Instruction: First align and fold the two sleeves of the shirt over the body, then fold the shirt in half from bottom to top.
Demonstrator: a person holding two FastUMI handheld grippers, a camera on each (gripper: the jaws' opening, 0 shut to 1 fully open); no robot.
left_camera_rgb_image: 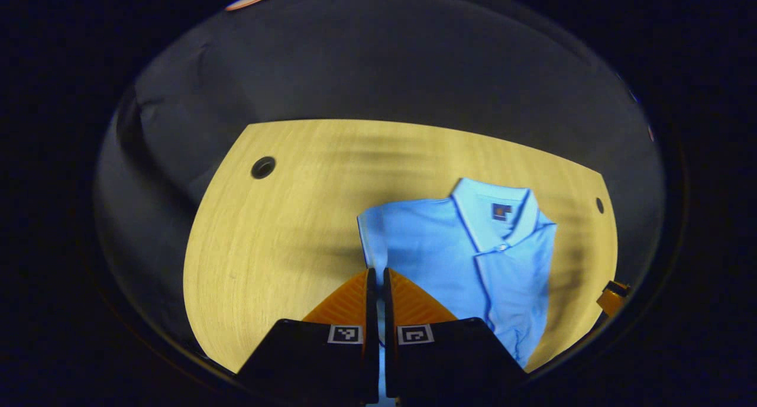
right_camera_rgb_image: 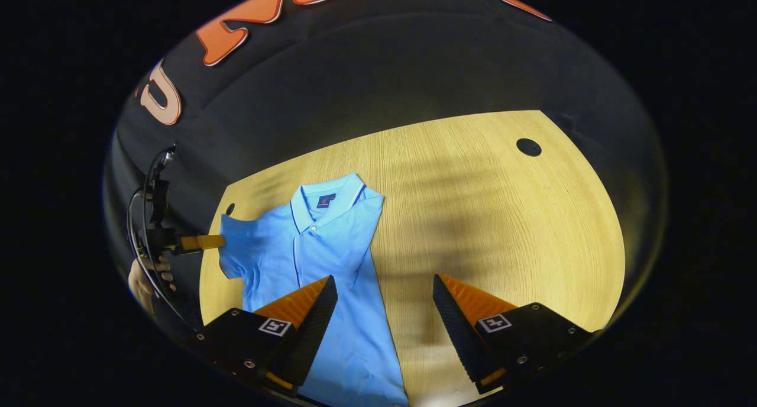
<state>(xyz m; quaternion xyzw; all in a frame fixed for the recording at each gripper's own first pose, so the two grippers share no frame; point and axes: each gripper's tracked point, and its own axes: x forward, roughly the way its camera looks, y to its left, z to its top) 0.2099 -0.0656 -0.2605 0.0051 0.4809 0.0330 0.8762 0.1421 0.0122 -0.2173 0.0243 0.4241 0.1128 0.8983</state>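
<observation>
We lose the light blue polo shirt's [right_camera_rgb_image: 331, 265] hem past the right gripper view's edge at six o'clock. The left tool [left_camera_rgb_image: 376, 277] covers part of its sleeve [left_camera_rgb_image: 372, 241]. The collar label [right_camera_rgb_image: 326, 201] is too small to read.

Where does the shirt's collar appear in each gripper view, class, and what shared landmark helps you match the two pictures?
Left gripper view: collar right of centre, above the gripper's closed fingers.
Right gripper view: collar left of centre, above the open gripper's near finger.
Shared landmark: the dark label patch inside the collar.
</observation>
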